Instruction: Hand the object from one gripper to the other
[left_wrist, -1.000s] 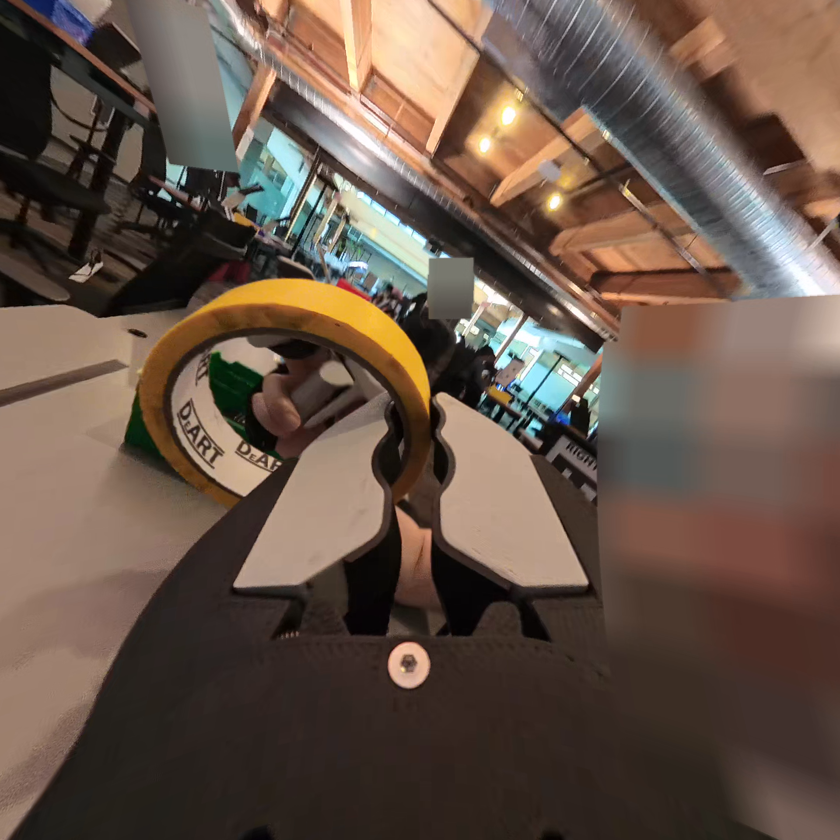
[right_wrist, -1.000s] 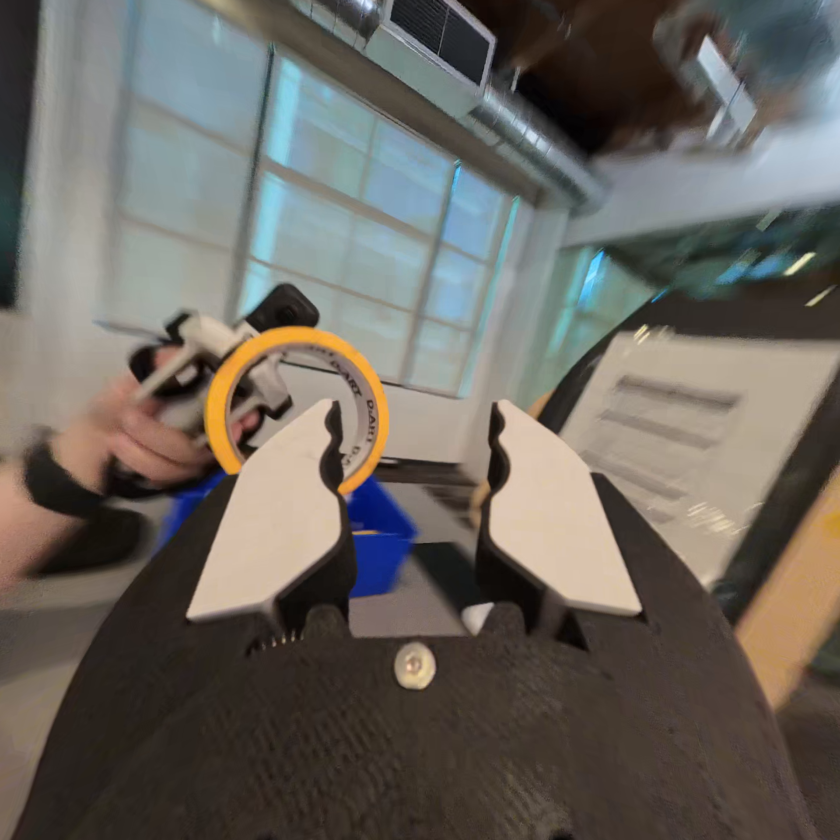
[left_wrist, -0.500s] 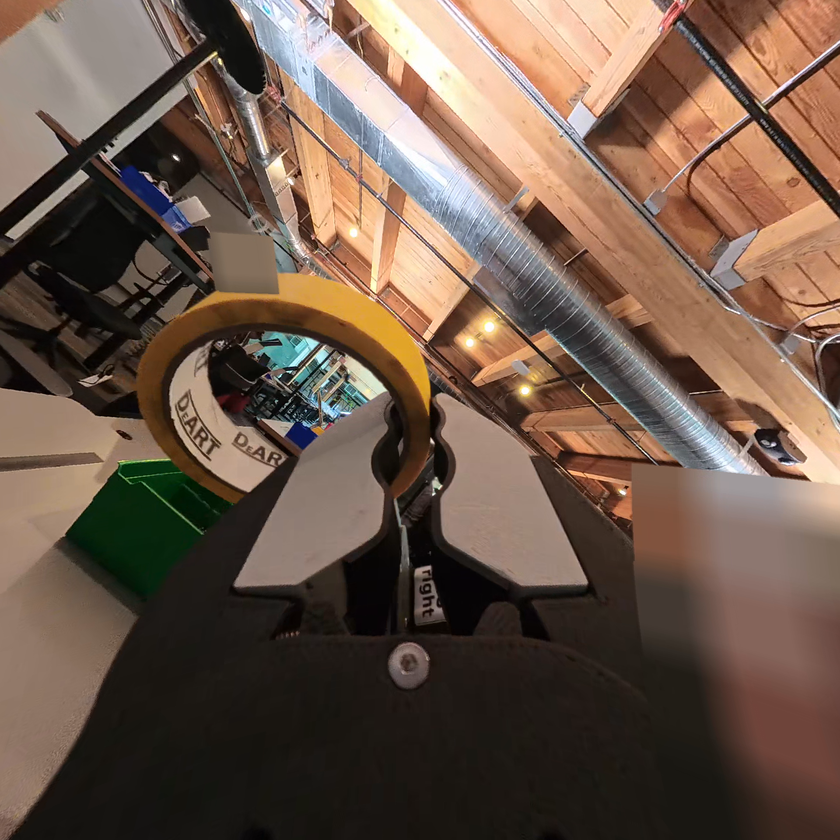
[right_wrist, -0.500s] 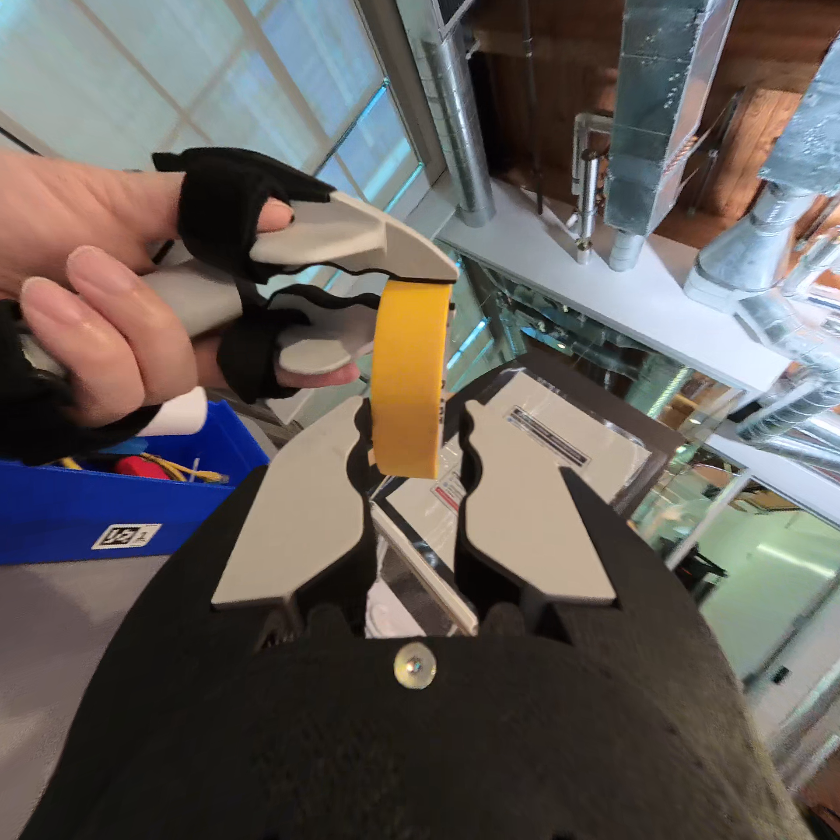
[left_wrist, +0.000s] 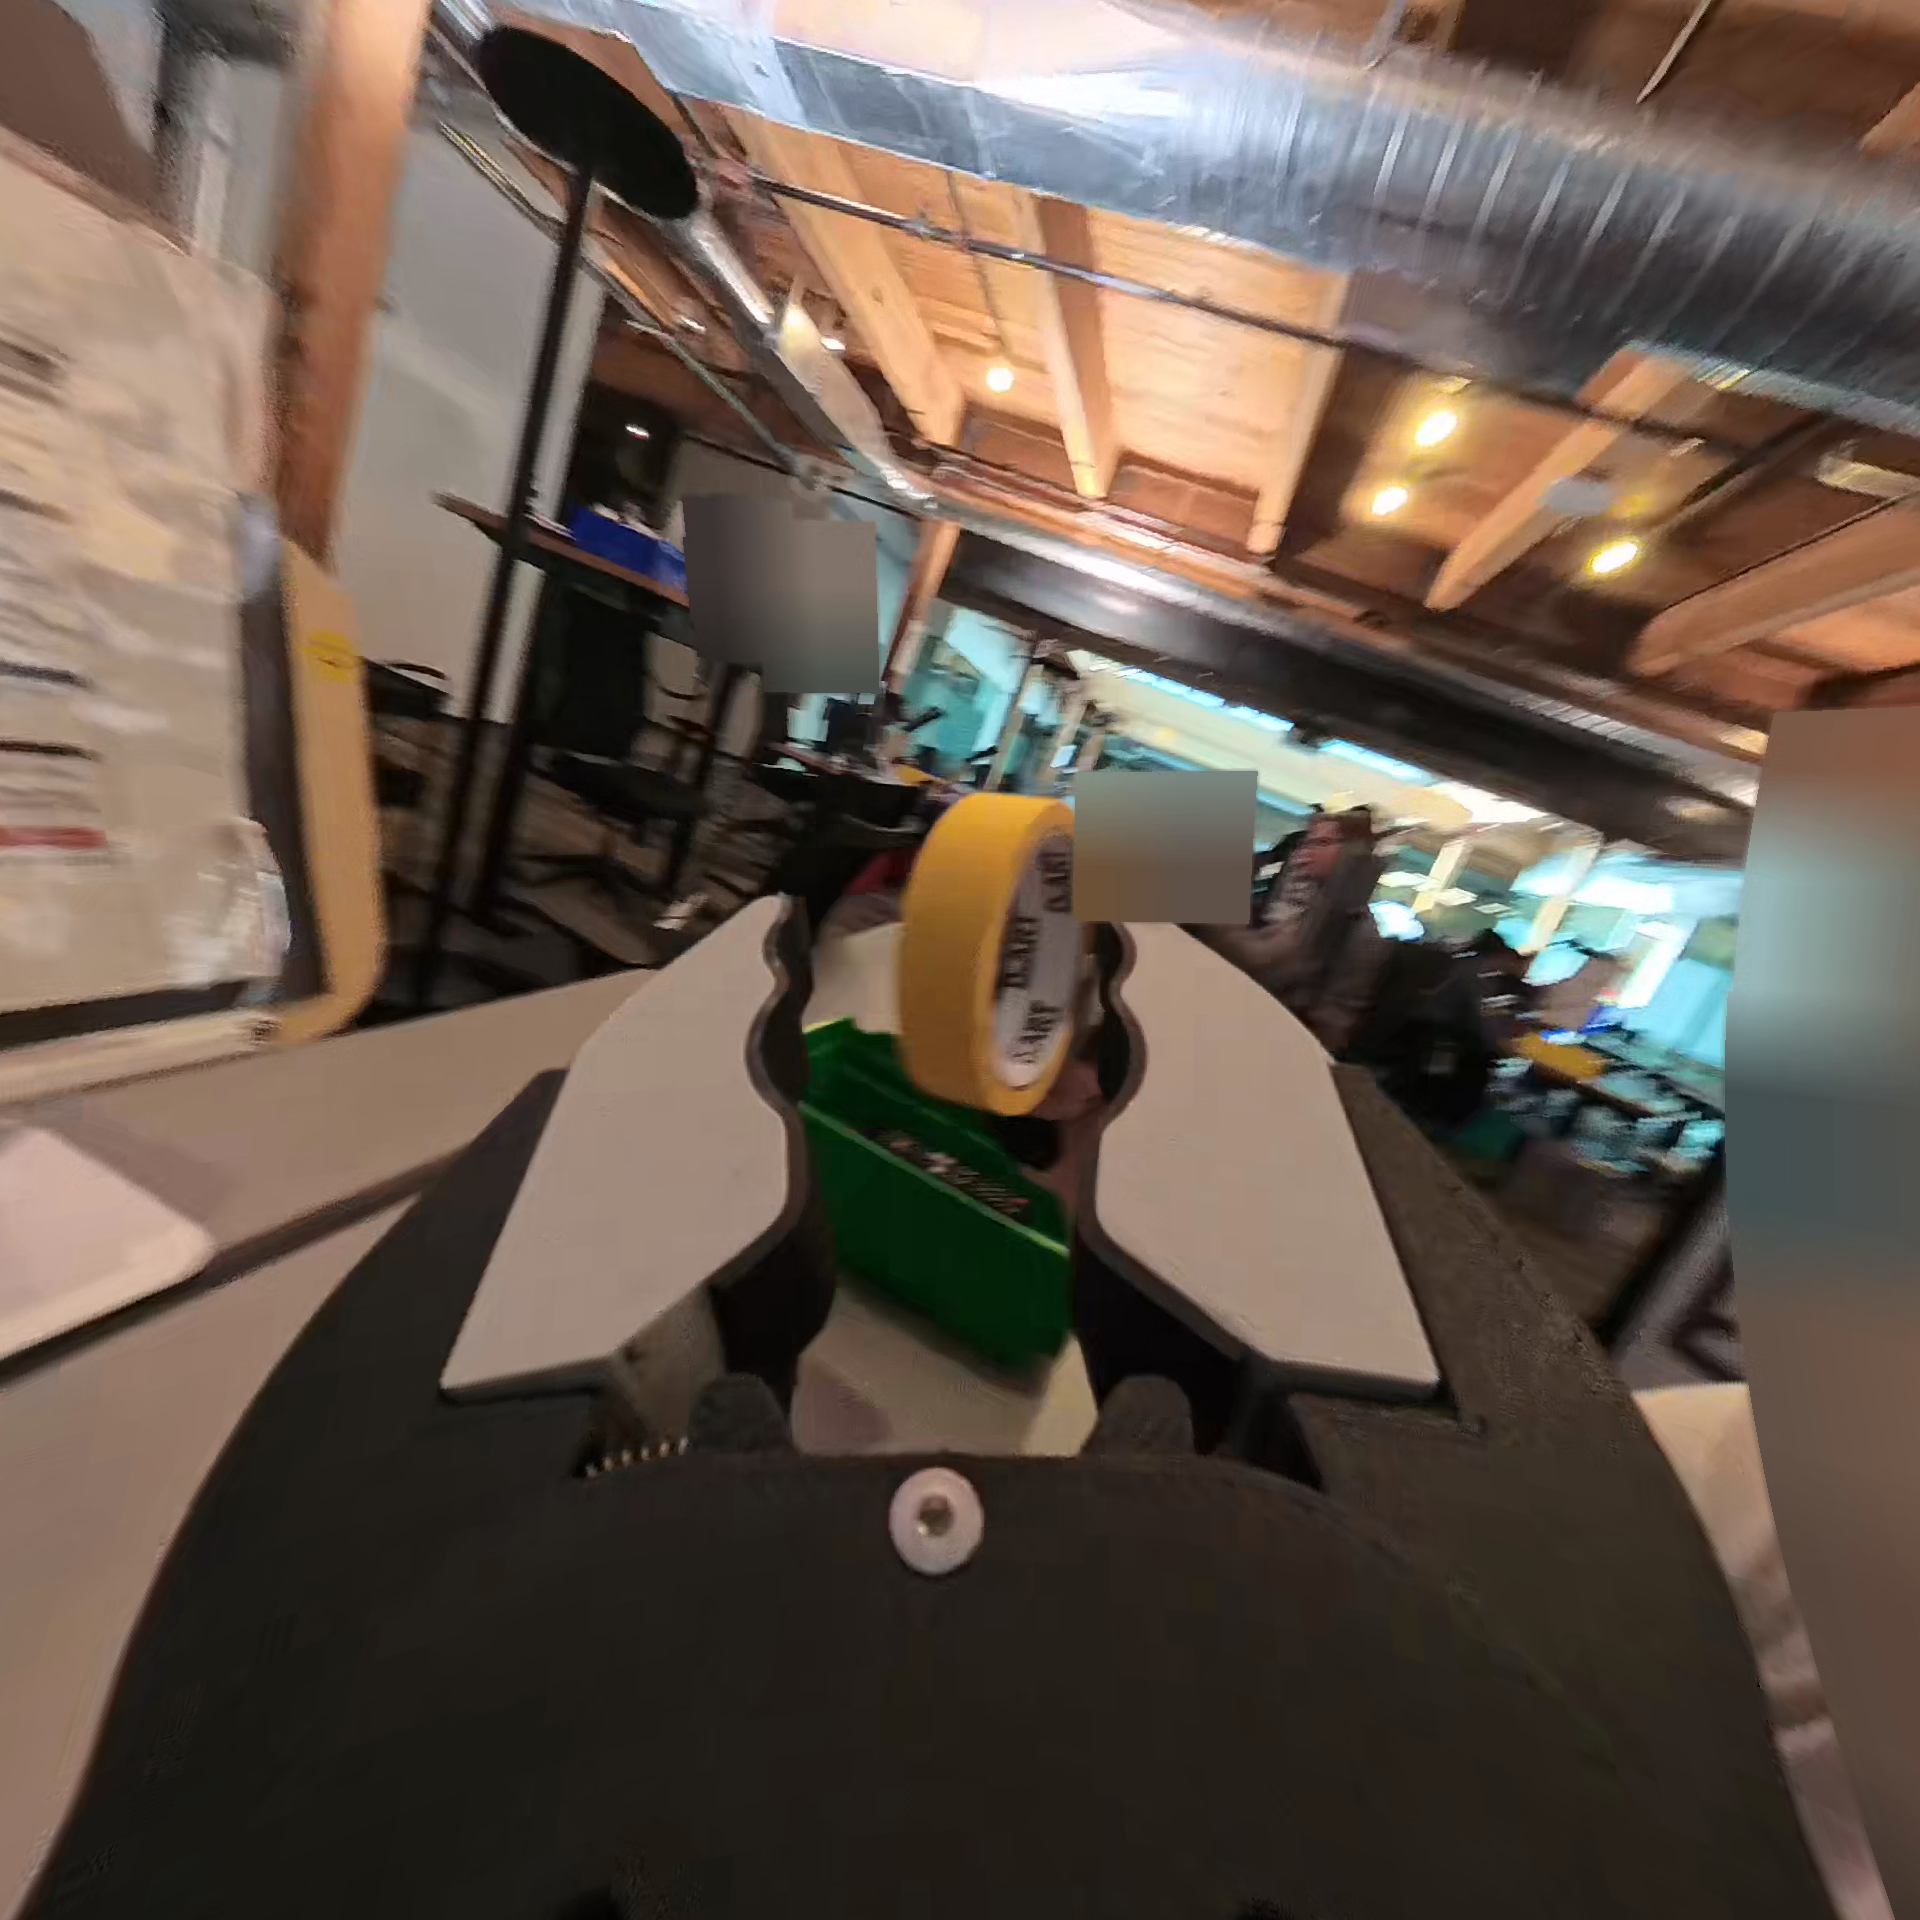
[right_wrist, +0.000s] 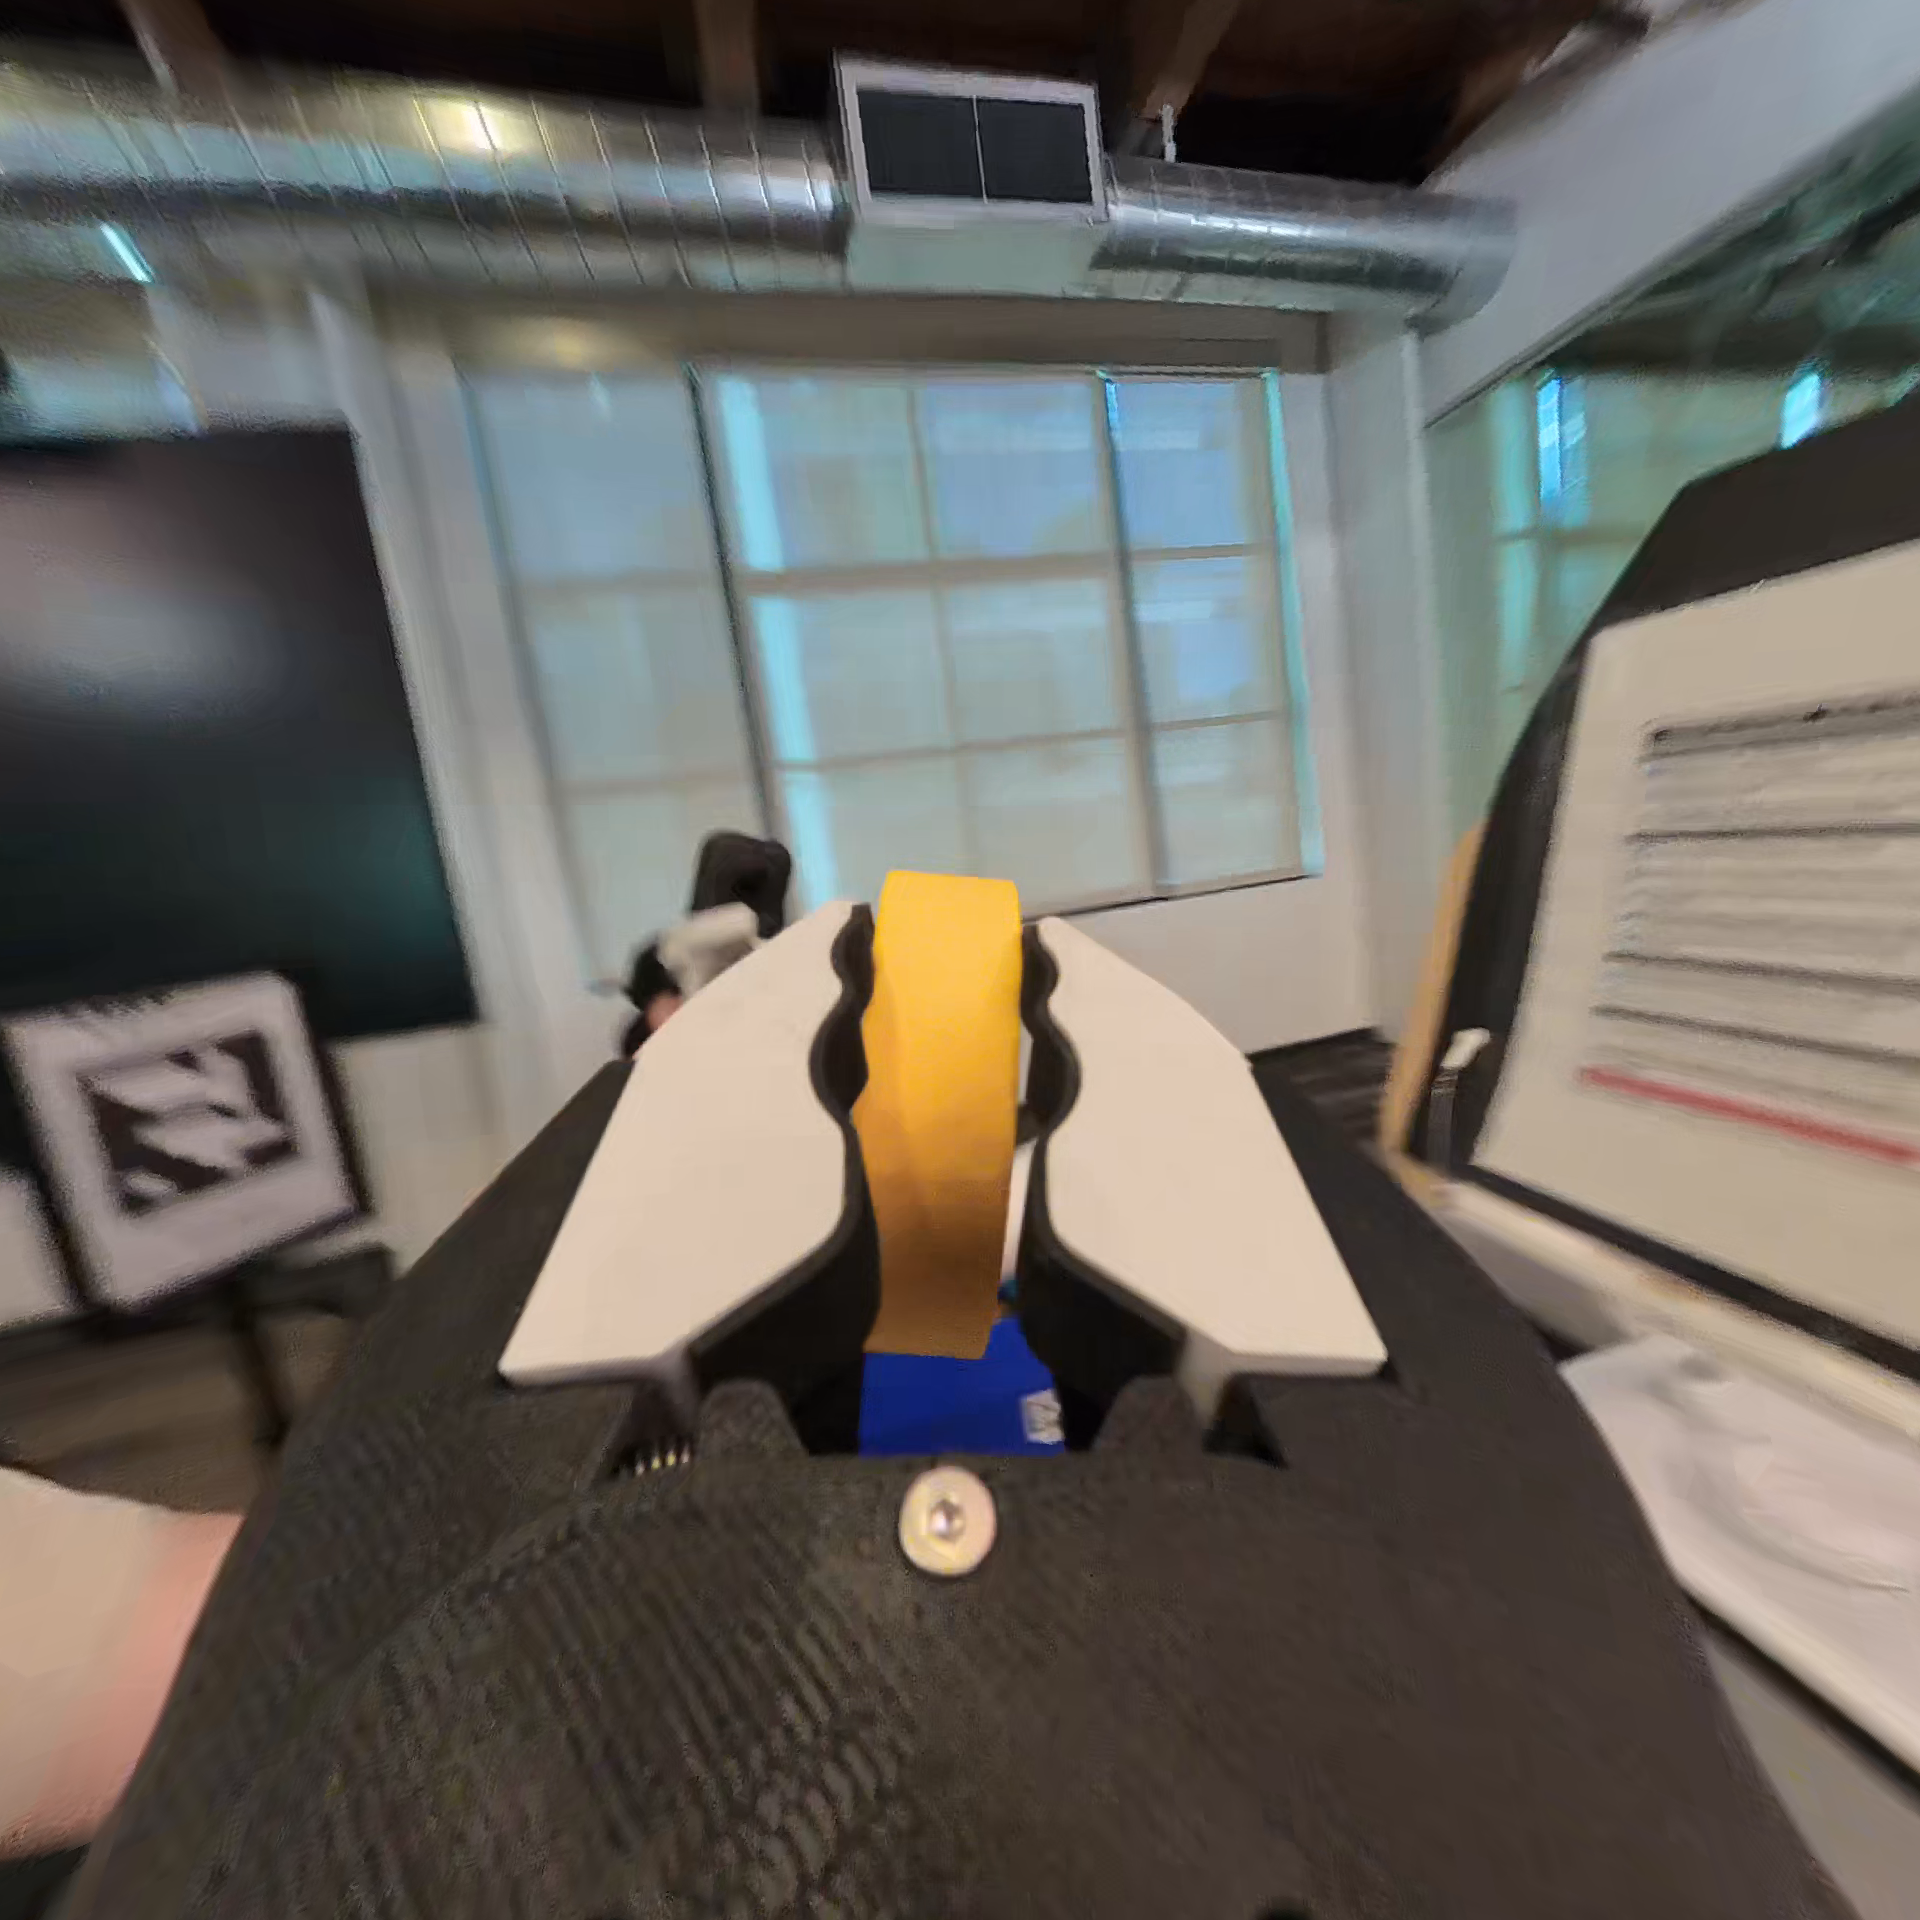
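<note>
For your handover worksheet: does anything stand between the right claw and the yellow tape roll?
Nothing visible does. The right claw is already shut on the yellow tape roll, its fingers pressing both sides. The left claw stands open, and the roll shows farther off beyond its fingers.

Yellow tape roll (right_wrist: 940, 1101), green bin (left_wrist: 935, 1195), blue bin (right_wrist: 956, 1397).

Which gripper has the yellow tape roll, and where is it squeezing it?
The right gripper holds the yellow tape roll, its jaws shut on the roll's two flat sides. The left gripper is open and holds nothing.
</note>
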